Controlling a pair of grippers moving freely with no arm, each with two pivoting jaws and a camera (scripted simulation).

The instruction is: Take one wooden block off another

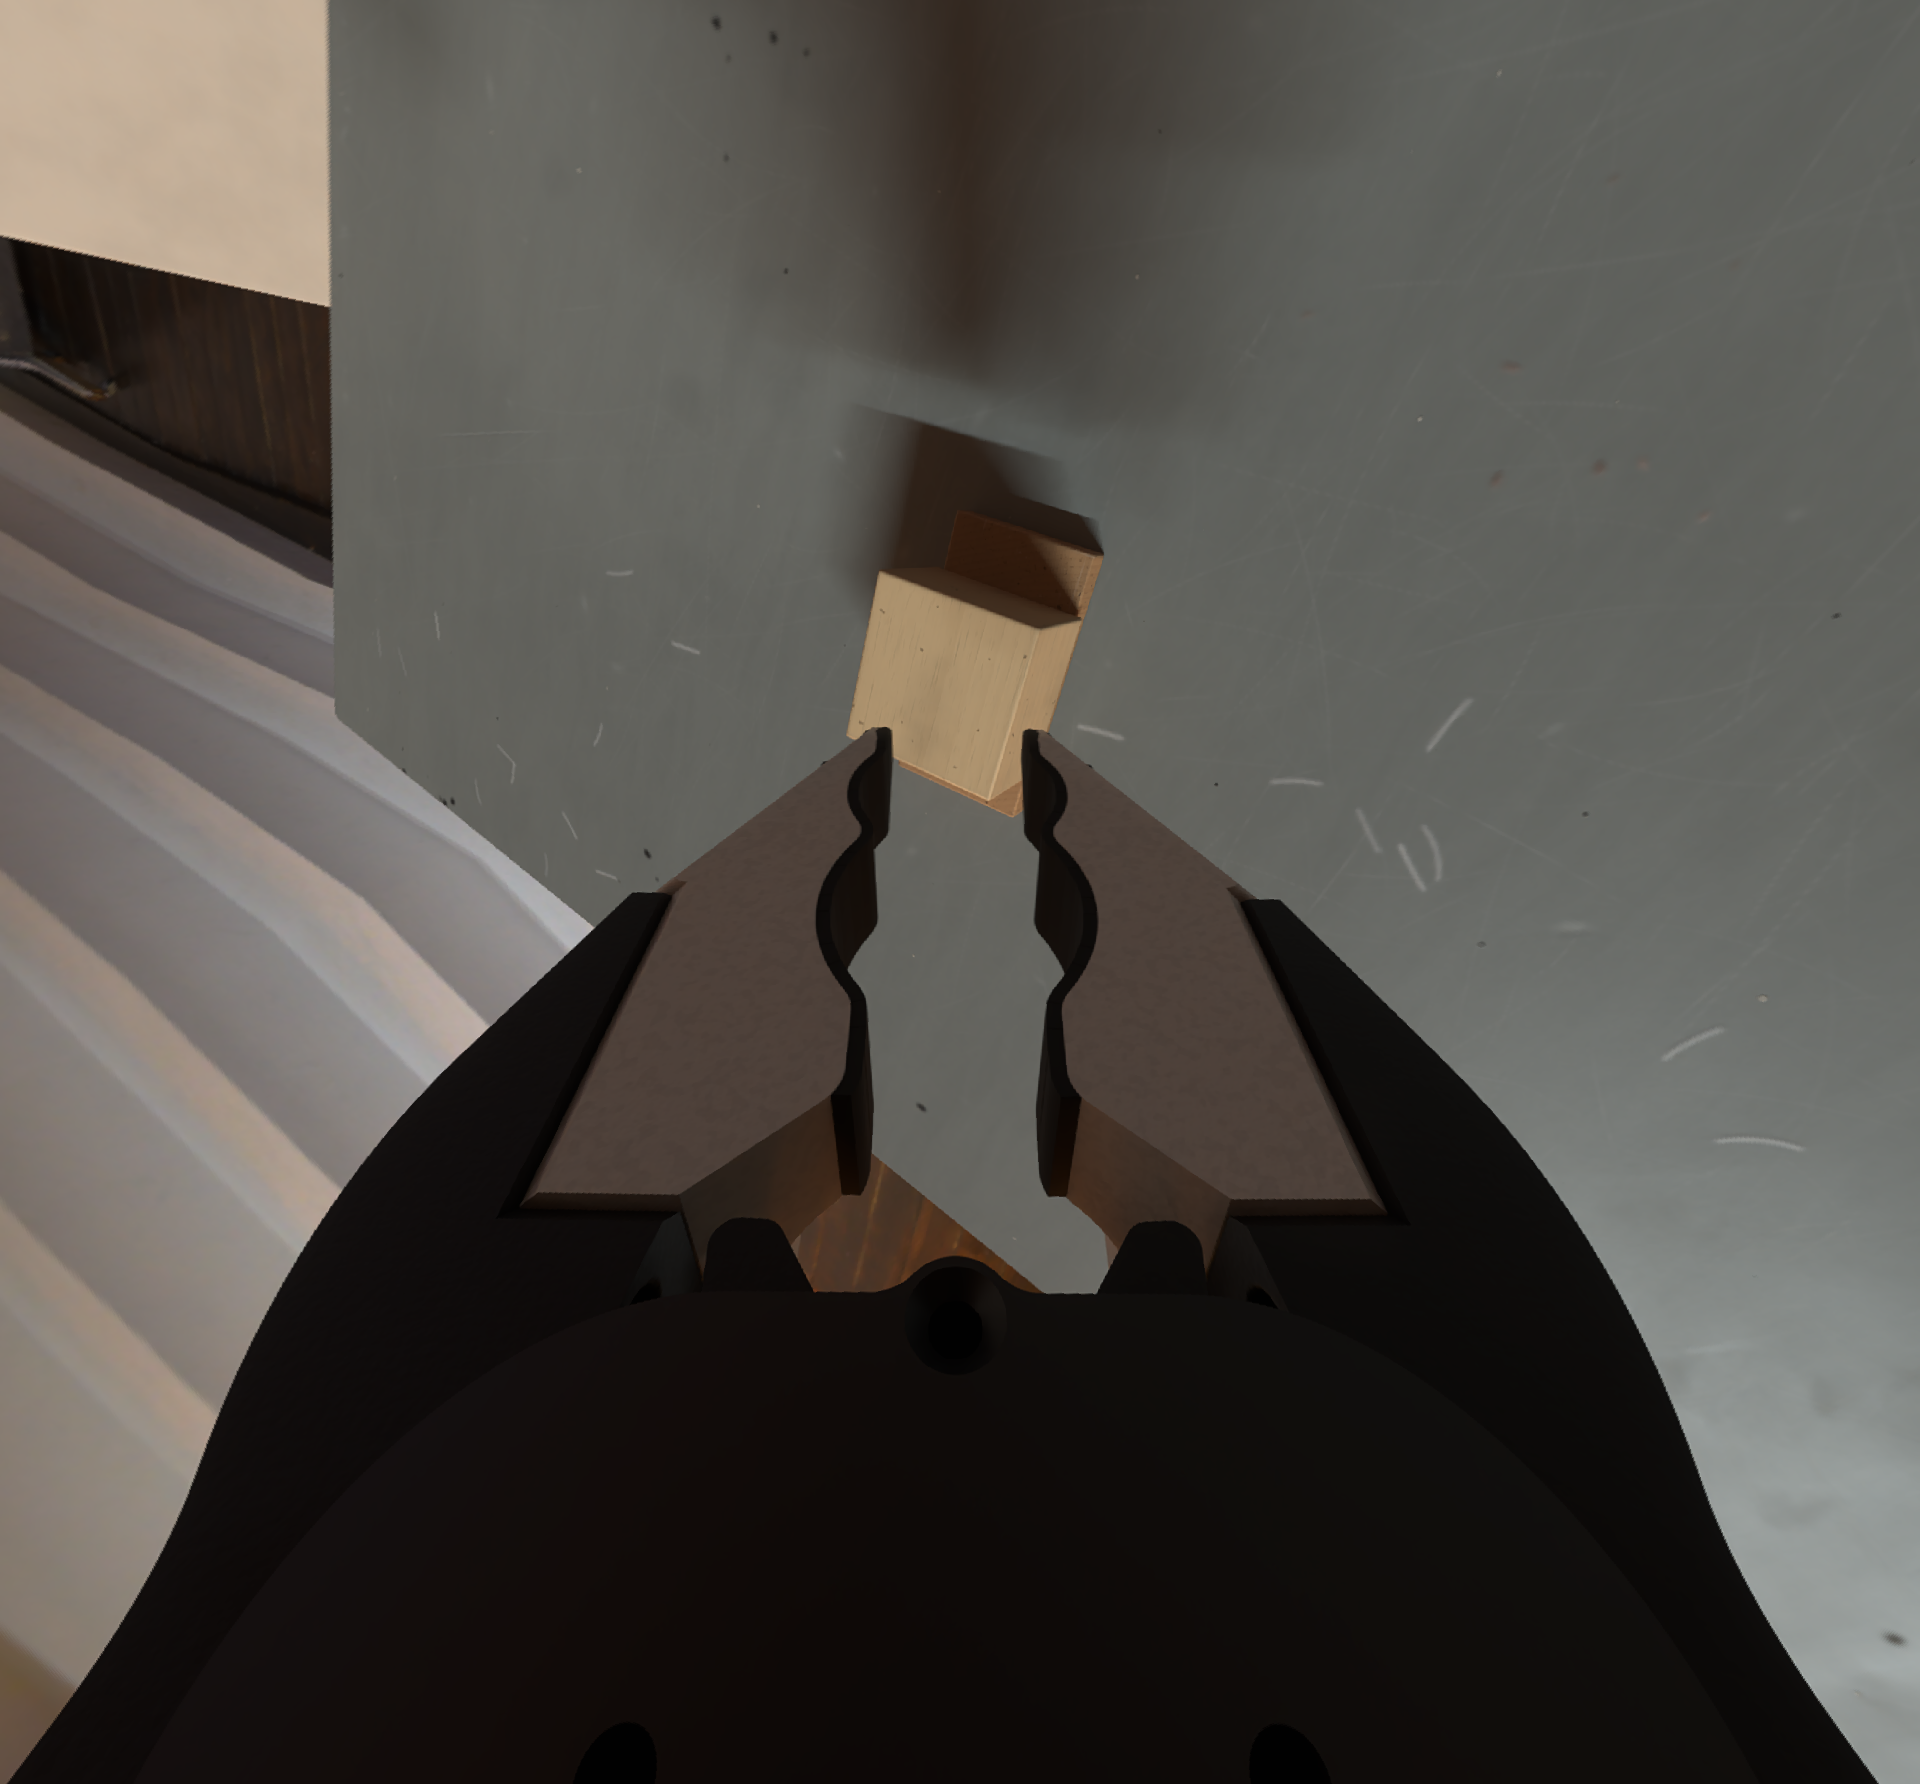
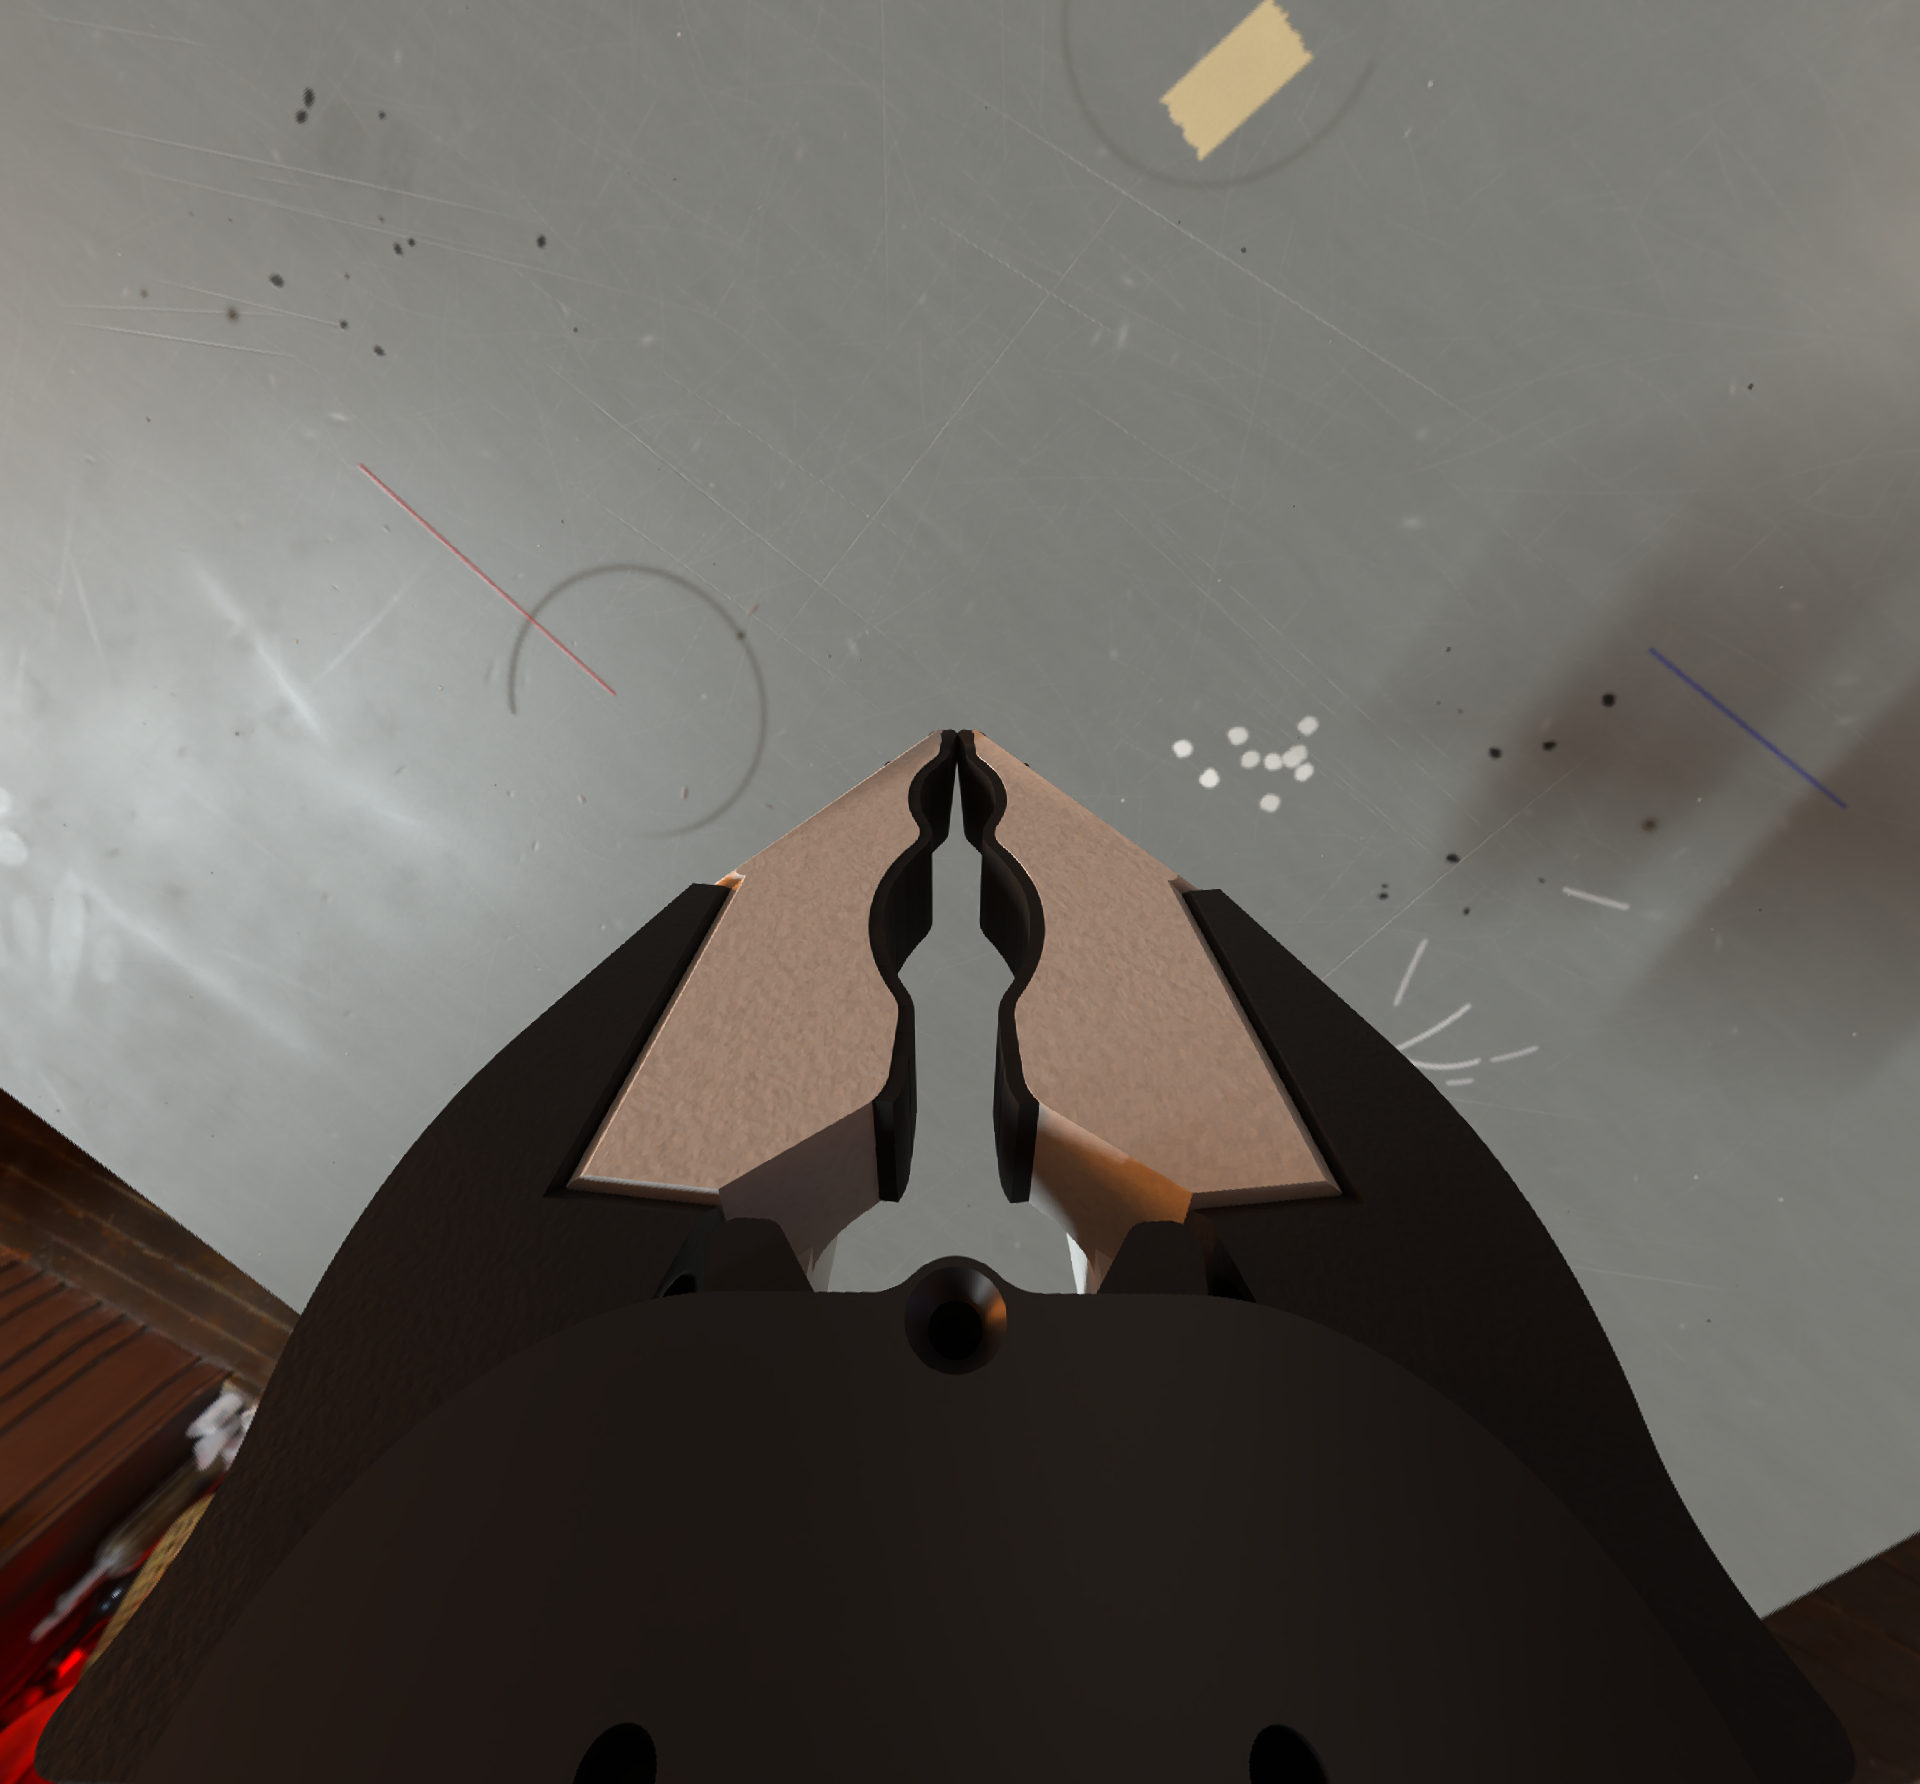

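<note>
scratched grey table (image 1: 1351,280): left gripper (image 1: 957,747) spread wide, aligned to straddle upper block (image 1: 951,685) stacked on lower block (image 1: 1039,555); right gripper (image 2: 957,742) clenched empty, parked clear.

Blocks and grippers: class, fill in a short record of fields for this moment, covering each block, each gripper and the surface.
upper block: pale wood, resting on another, just beyond the open jaws
lower block: darker wood, partly hidden
left gripper: open, holding nothing
right gripper: shut, empty
surface: scratched grey table

lower block (image 1: 1039,558): mostly hidden behind upper block (image 1: 951,685) | contact unclear
</note>
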